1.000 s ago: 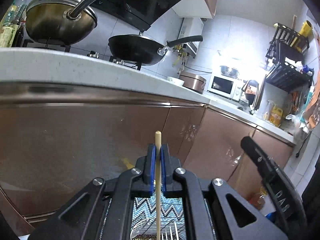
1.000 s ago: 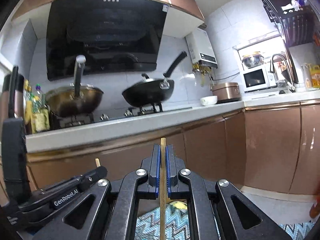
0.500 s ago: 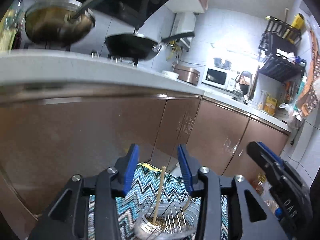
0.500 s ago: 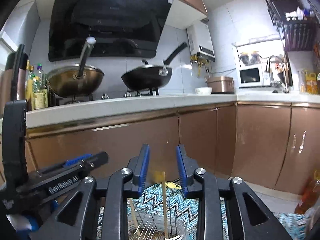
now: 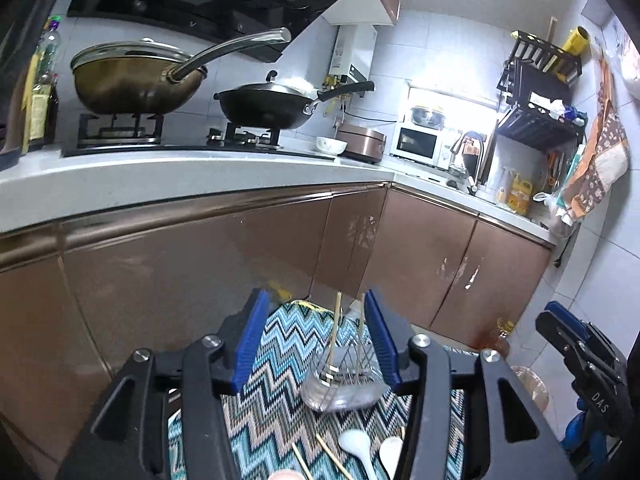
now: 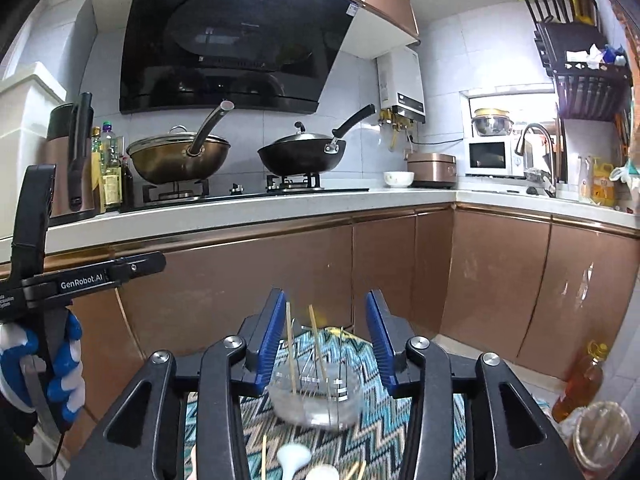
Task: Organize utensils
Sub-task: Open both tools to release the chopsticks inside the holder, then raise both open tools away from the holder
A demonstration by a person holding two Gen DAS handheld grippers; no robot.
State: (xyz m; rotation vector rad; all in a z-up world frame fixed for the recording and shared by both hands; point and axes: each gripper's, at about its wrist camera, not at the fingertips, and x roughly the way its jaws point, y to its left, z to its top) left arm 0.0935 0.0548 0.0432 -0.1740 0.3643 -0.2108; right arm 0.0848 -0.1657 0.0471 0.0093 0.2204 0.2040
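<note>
A: Which step is in hand?
B: Chopsticks point(image 5: 333, 340) stand in the wire holder point(image 5: 344, 380) on the zigzag mat point(image 5: 280, 340); left gripper point(image 5: 316, 344) and right gripper point(image 6: 326, 344) are spread wide, nothing held.
A: Next?
B: Spoons point(image 5: 356, 446) and loose sticks point(image 5: 332, 456) nearer must be gripped, judged likely.

spoons point(image 5: 370, 452) cut off at bottom edge; holder point(image 6: 316, 396) blurred

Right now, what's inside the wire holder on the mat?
Two chopsticks stand in the wire holder, leaning apart. Its bottom is blurred, so anything lying there can't be seen.
</note>
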